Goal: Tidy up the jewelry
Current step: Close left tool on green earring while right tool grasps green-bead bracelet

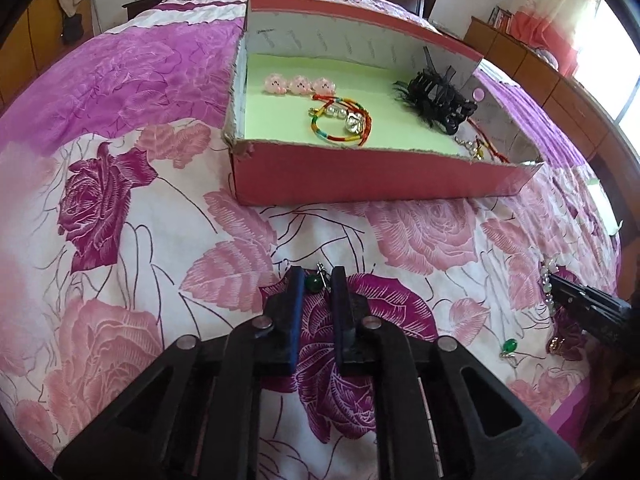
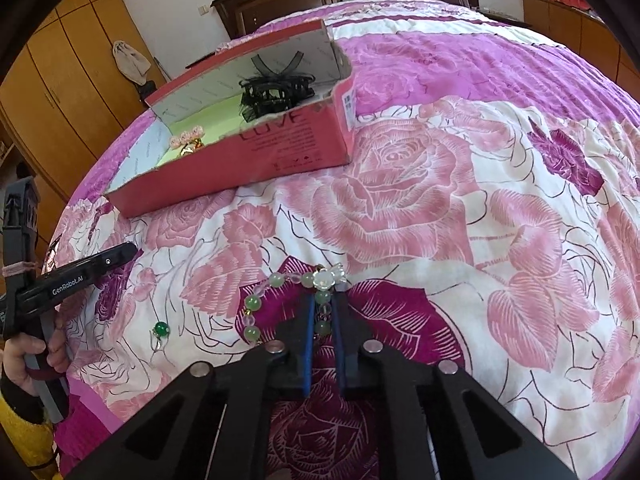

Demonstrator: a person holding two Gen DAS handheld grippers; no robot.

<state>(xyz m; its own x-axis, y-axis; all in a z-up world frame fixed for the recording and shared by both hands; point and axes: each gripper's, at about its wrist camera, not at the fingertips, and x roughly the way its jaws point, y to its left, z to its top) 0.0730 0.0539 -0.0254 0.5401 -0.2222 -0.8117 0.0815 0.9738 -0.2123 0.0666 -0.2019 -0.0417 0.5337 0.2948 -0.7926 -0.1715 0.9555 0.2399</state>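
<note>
A bed (image 2: 460, 208) with a rose-printed quilt carries everything. On it, towards the far side, a red cardboard box (image 1: 360, 178) lined in pale green is set; a black feathered hair clip (image 1: 436, 98), a multicoloured cord bracelet (image 1: 340, 120) and 3 pink charms (image 1: 298, 85) are already laid inside.

Near the right tongs (image 2: 322, 316) a beaded bracelet (image 2: 256, 312) of pale green and clear beads with a white flower is draped on the quilt. 1 strand is pinched between the nearly closed blue pads. It is judged light, limp and smooth-beaded, so it would swing and slip; a grip across the string between 2 beads is judged safest.

The left tongs (image 1: 316, 282) are closed upon a green bead earring (image 1: 313, 282), its metal hook seen above the pads. It is judged tiny, hard and round, easily squirted out, so the bead itself is best squeezed gently.

A second green earring (image 2: 161, 330) lies loose on the quilt between the 2 tools.
</note>
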